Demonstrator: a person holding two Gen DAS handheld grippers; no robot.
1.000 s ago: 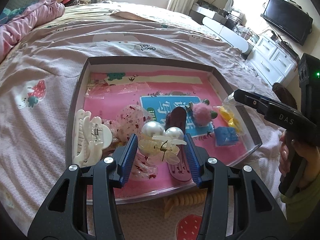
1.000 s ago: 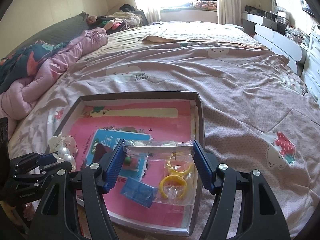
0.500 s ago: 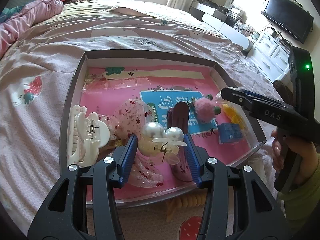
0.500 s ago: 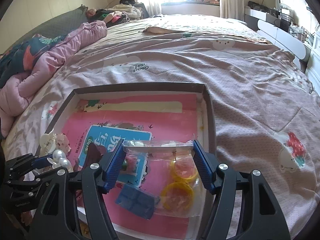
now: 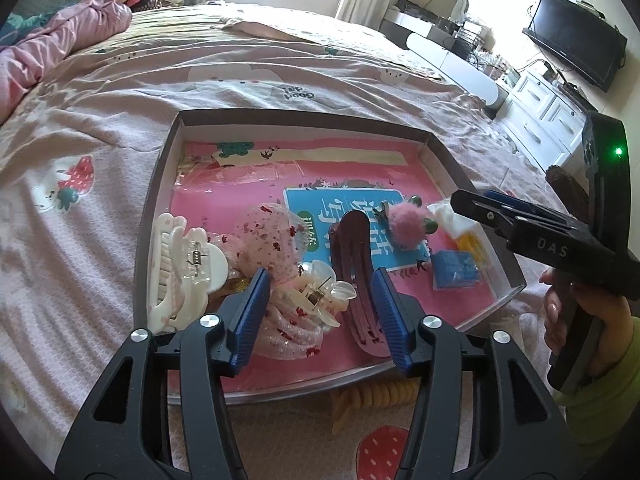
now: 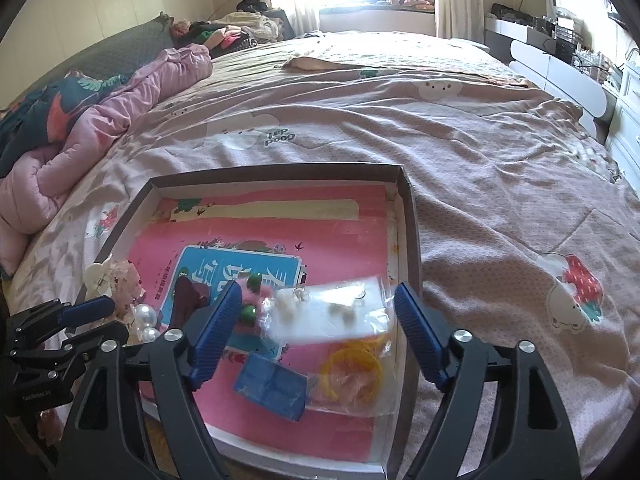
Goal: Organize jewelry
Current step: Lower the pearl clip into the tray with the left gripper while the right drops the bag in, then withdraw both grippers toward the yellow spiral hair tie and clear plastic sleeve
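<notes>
Jewelry tray on a pink bedspread printed "Good day".
I see both my left gripper (image 5: 318, 316) and "DAS"-marked right gripper (image 6: 318, 334) spread apart over the tray (image 5: 160, 184); TV (image 5: 574, 38) upper right.

Yellow spiral hair tie (image 5: 376, 394) half under the tray (image 5: 160, 184) (motion-blurred earring bag (image 6: 332, 312))

1 shallow tray (image 5: 158, 184) holds 1 white claw clip (image 5: 182, 268), 1 clear pearl claw clip (image 5: 320, 292), 1 maroon snap clip (image 5: 358, 264), 1 pink pompom clip (image 5: 404, 226), 1 blue box (image 6: 272, 390), 2 yellow rings (image 6: 352, 364) and 1 earring bag (image 6: 332, 314).
</notes>
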